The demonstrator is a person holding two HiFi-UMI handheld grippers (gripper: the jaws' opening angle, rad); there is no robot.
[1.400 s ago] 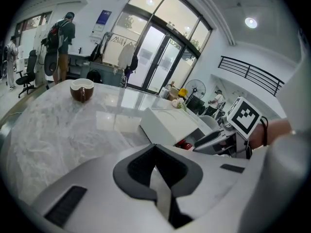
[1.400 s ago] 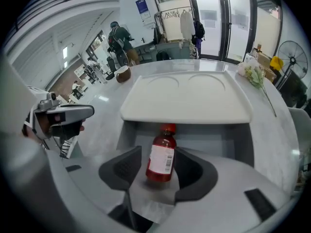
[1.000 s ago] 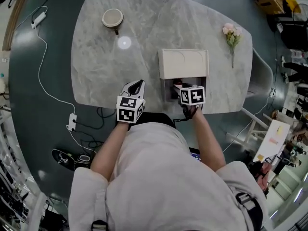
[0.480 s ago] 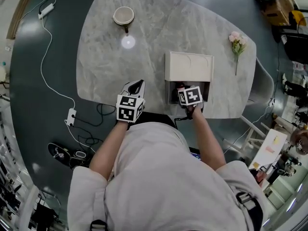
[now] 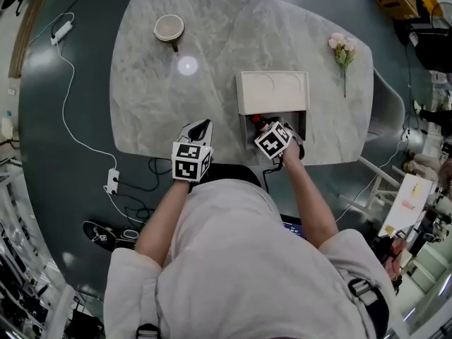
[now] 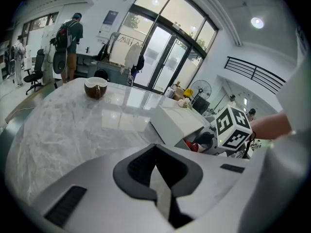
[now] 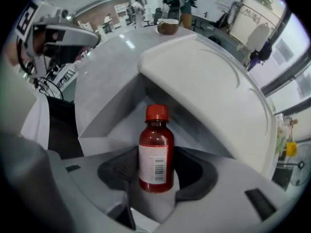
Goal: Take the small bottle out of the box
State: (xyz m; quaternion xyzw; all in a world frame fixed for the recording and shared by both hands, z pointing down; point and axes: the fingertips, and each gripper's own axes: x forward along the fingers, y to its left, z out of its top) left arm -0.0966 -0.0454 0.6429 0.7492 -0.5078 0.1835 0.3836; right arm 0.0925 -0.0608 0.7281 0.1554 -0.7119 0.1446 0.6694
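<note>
The small bottle (image 7: 156, 152), with red liquid, a red cap and a white label, stands upright between the jaws of my right gripper (image 7: 154, 178), which is shut on it at the mouth of the white box (image 7: 209, 81). In the head view the right gripper (image 5: 267, 129) is at the box's open near side (image 5: 300, 122), below the raised lid (image 5: 272, 92); the red cap (image 5: 260, 121) shows there. My left gripper (image 5: 199, 128) hovers at the table's near edge, left of the box, shut and empty. The left gripper view shows its jaws together and the box (image 6: 176, 123) to the right.
A brown cup (image 5: 169, 28) sits at the far left of the marble table (image 5: 212, 62), a pink flower sprig (image 5: 342, 50) at the far right. A white cable and power strip (image 5: 111, 182) lie on the dark floor. People stand far behind.
The right gripper has twisted, its marker cube turning leftward, while staying at the box's opening with the bottle. The left gripper has not moved.
</note>
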